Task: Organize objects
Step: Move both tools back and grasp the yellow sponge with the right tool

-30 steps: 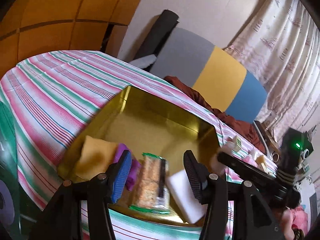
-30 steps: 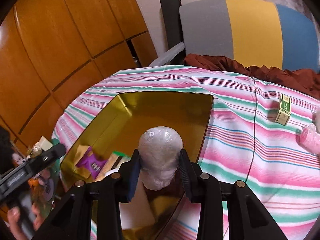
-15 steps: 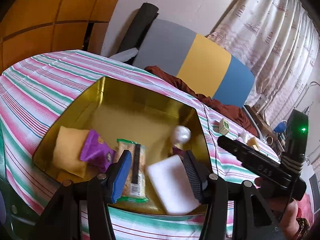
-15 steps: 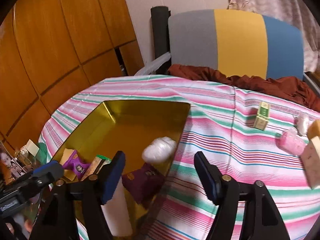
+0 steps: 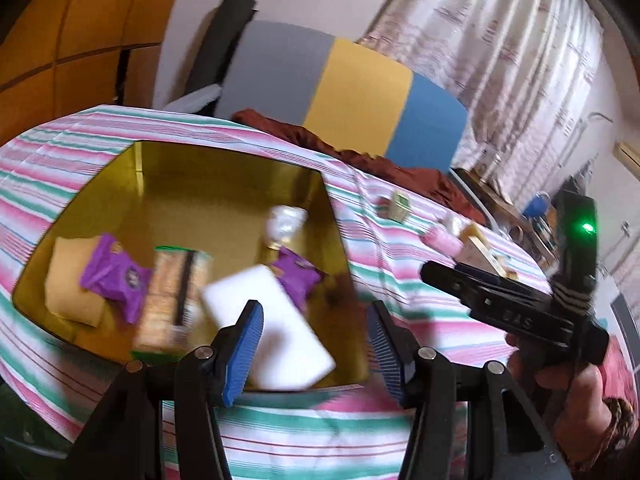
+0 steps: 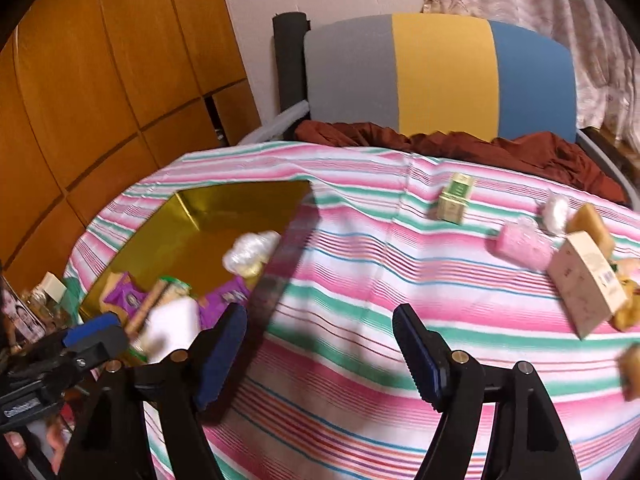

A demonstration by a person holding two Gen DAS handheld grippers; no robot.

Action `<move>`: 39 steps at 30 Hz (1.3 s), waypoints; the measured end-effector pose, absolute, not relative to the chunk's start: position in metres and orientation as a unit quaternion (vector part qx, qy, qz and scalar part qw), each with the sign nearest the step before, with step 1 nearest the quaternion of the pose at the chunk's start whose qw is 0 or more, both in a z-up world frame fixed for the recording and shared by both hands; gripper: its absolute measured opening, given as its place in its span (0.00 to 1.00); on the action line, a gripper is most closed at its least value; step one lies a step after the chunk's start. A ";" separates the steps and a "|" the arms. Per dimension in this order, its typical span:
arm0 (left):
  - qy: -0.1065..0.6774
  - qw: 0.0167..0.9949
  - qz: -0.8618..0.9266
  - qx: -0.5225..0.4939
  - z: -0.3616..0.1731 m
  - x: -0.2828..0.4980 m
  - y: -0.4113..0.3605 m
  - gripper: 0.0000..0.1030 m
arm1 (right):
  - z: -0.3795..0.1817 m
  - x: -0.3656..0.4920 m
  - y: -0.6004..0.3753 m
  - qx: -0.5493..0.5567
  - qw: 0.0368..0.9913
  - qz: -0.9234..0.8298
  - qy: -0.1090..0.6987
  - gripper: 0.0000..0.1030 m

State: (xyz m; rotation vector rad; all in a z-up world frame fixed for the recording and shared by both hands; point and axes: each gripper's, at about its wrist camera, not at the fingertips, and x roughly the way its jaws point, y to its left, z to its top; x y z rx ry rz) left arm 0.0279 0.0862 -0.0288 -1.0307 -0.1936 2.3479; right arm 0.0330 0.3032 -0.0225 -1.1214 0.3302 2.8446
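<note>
A gold tin (image 5: 224, 168) on the striped cloth holds a yellow sponge (image 5: 68, 280), two purple packets (image 5: 116, 276), a cracker pack (image 5: 172, 292), a white block (image 5: 268, 320) and a plastic-wrapped white ball (image 5: 286, 218). My left gripper (image 5: 316, 340) hangs open over the tin's near edge, above the white block, with nothing between its fingers. My right gripper (image 6: 320, 352) is open and empty over the cloth, right of the tin (image 6: 224, 208). The wrapped ball (image 6: 250, 254) lies inside by the tin's right wall.
Loose on the cloth to the right are a green box (image 6: 456, 198), a pink item (image 6: 520, 246), a beige carton (image 6: 584, 284), a small white bundle (image 6: 556, 208) and a yellow sponge (image 6: 592, 220). A grey, yellow and blue chair back (image 6: 440, 76) stands behind the table.
My right gripper opened and let the wrapped ball drop into the tin, then swung right over the cloth. My left gripper moved right along the tin's near edge, still open.
</note>
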 end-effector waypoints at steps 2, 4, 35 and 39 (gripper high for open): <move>-0.062 0.295 0.872 -0.385 -0.028 0.035 0.095 0.53 | -0.027 0.039 0.313 -0.371 0.042 0.921 0.108 0.74; -0.052 0.308 0.869 -0.384 -0.027 0.042 0.103 0.53 | -0.030 0.043 0.322 -0.375 0.051 0.919 0.112 0.74; 0.014 0.395 0.814 -0.426 -0.028 0.071 0.208 0.53 | -0.061 0.156 0.575 -0.443 0.302 0.836 0.118 0.87; 0.023 0.408 0.803 -0.433 -0.028 0.070 0.230 0.53 | -0.076 0.150 0.578 -0.483 0.292 0.817 0.117 0.73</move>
